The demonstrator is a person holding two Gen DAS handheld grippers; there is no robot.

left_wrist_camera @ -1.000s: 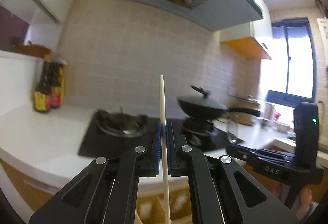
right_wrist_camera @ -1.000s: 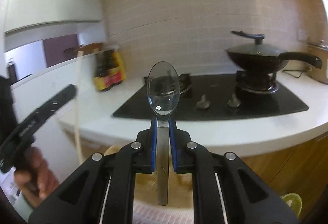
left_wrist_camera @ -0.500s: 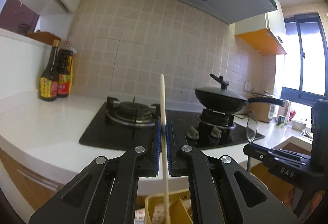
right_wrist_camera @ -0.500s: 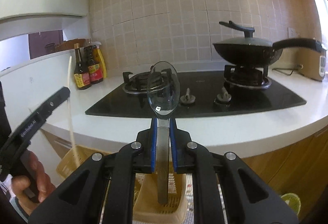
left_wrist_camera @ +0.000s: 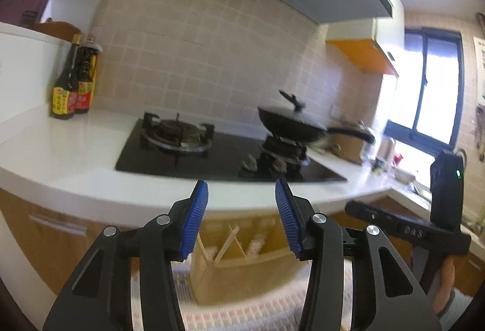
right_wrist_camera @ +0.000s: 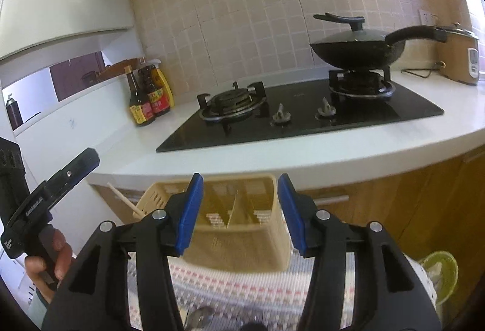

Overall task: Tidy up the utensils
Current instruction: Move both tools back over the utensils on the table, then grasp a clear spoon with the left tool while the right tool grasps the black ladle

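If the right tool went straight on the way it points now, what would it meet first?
Probably the beige utensil basket, which sits directly between the open right tool's fingers; beyond it is the counter edge. Depth is unclear through the fisheye.

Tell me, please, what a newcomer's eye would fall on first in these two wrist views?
First, the blue-padded left gripper and right gripper, both wide open and holding nothing, low in the foreground of each view. Just beyond them stands the beige utensil caddy on a patterned cloth, with a pale chopstick leaning inside it. Behind, the black lidded wok sits on the right burner of the stove.
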